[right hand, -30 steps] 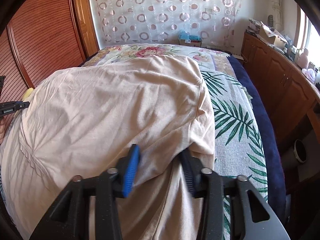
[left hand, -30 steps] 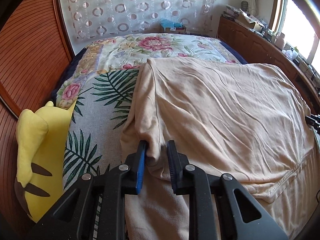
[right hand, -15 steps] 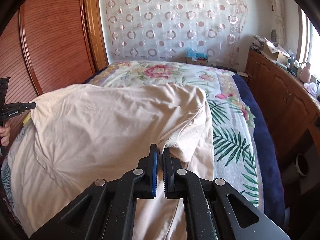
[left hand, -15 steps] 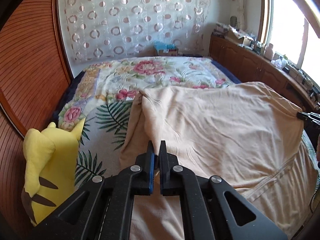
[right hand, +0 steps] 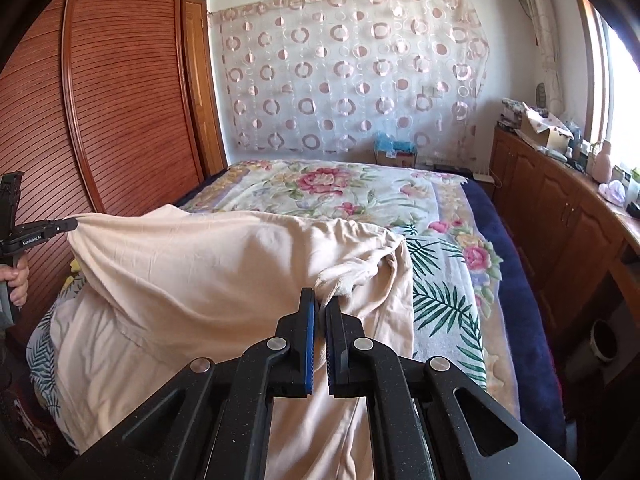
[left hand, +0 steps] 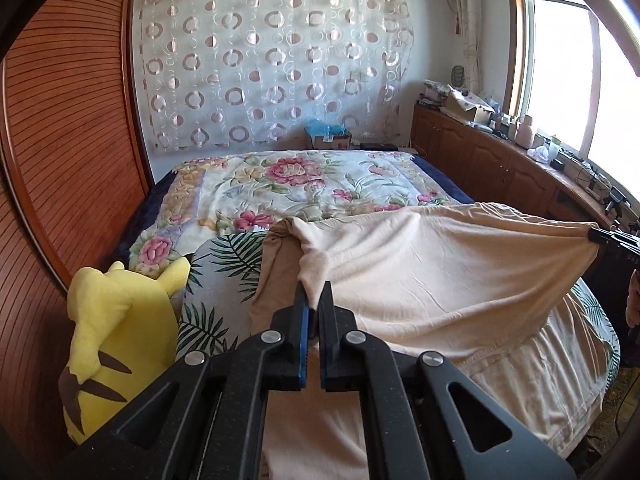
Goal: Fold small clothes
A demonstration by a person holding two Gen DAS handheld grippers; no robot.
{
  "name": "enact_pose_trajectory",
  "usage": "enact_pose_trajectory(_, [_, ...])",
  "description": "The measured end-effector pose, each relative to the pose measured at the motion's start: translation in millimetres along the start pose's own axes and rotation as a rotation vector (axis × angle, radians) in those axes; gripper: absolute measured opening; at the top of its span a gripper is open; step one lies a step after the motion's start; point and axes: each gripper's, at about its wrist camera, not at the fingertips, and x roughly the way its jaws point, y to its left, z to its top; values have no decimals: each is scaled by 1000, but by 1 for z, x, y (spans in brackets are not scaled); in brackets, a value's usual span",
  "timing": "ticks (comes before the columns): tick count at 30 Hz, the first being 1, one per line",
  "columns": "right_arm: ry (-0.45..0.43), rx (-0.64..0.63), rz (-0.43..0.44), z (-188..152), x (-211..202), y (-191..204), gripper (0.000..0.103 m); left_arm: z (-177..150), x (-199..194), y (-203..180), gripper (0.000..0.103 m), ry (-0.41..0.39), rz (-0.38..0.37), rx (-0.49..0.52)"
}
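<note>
A bedroom, seen from 2 cameras mounted on hand-held grippers. A beige garment (left hand: 440, 276) is lifted off a bed (left hand: 304, 184) and stretched between the 2 grippers, its lower part draping down onto the bedspread. The left gripper (left hand: 315, 300) has its black fingers pressed together on a bunched corner of the cloth, which rises from between the tips. The right gripper (right hand: 321, 306) is likewise pinching a gathered corner of the same garment, with cloth squeezed between its blue-lined pads. In the left wrist view, the right gripper appears at the far right edge, gripping the taut far corner; in the right wrist view, the left gripper shows at the far left edge, with a person's hand (right hand: 16, 278) around its handle. The bedspread has pink flowers at the far end and green palm leaves nearer. A yellow plush toy (left hand: 116, 344) sits at the bed's left edge against a reddish slatted wardrobe (left hand: 60, 160). A sheer curtain with circle patterns (left hand: 272, 68) hangs on the far wall. Wooden cabinets (right hand: 560, 216) run under a bright window, their top crowded with small items too blurred to identify.
</note>
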Motion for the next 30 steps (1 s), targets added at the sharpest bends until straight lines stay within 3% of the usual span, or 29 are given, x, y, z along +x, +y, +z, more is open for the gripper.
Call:
enact_pose_trajectory(12, [-19, -3, 10, -26, -54, 1, 4, -36, -69, 7, 4, -35, 7, -30])
enact_pose_trajectory(15, [-23, 7, 25, -26, -76, 0, 4, -46, -80, 9, 4, -26, 10, -31])
enact_pose_trajectory(19, [21, 3, -31, -37, -88, 1, 4, -67, -73, 13, 4, 21, 35, -35])
enact_pose_trajectory(25, [163, 12, -62, -76, -42, -1, 4, -107, -32, 19, 4, 131, 50, -72])
enact_pose_trajectory(30, [227, 41, -77, -90, -8, -5, 4, -120, -25, 17, 5, 164, 53, -87])
